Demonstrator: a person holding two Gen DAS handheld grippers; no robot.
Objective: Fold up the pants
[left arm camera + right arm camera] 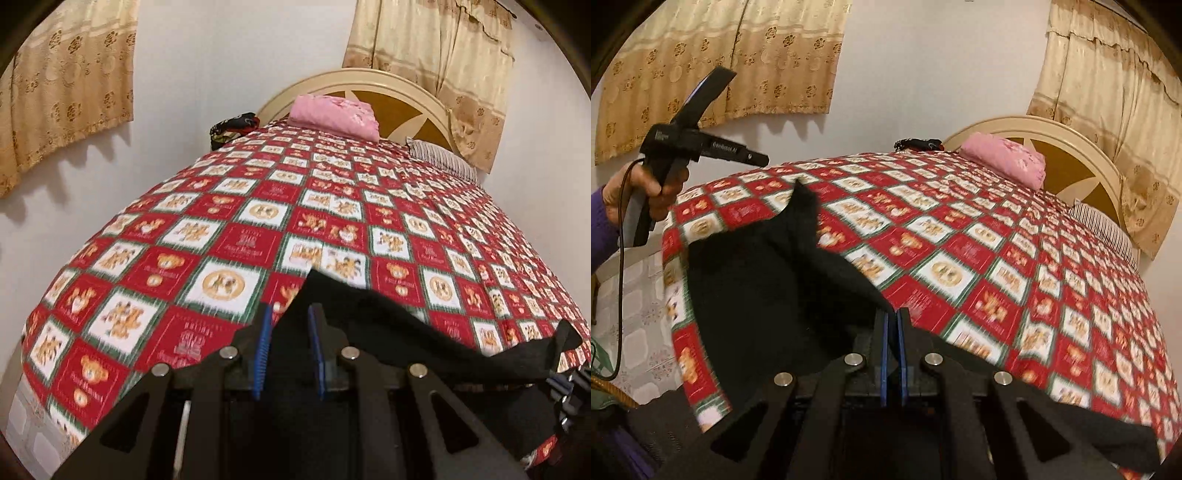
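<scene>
a bed [229, 229] fills most of both views, covered by a red, white and green checked spread printed with teddy bears. behind it stands a cream and brown rounded headboard [399, 99] against a white wall, with beige floral curtains [66, 92] hanging to the left and right.

the black pants [768, 288] lie over the near edge of the bed, a large dark mass. in the right wrist view they spread from the near left part of the spread down past the near edge, and one corner is lifted into a point above the bedspread. in the left wrist view a band of the black cloth runs from between my near fingers off to the right.

at the far end of the bed sits a folded pink cloth [336, 114], a striped pillow [439, 158] to its right, and a dark patterned bundle [232, 127] to its left.

my left hand-held gripper [290, 317] has its blue-padded fingers narrowly apart, pinching a fold of the black pants between them. from the right wrist view, the same tool is seen raised at far left, gripped by a hand [646, 192] in a purple sleeve.

my right hand-held gripper [893, 321] has its fingers pressed together, clamping the edge of the pants just above the near edge of the bed.
</scene>
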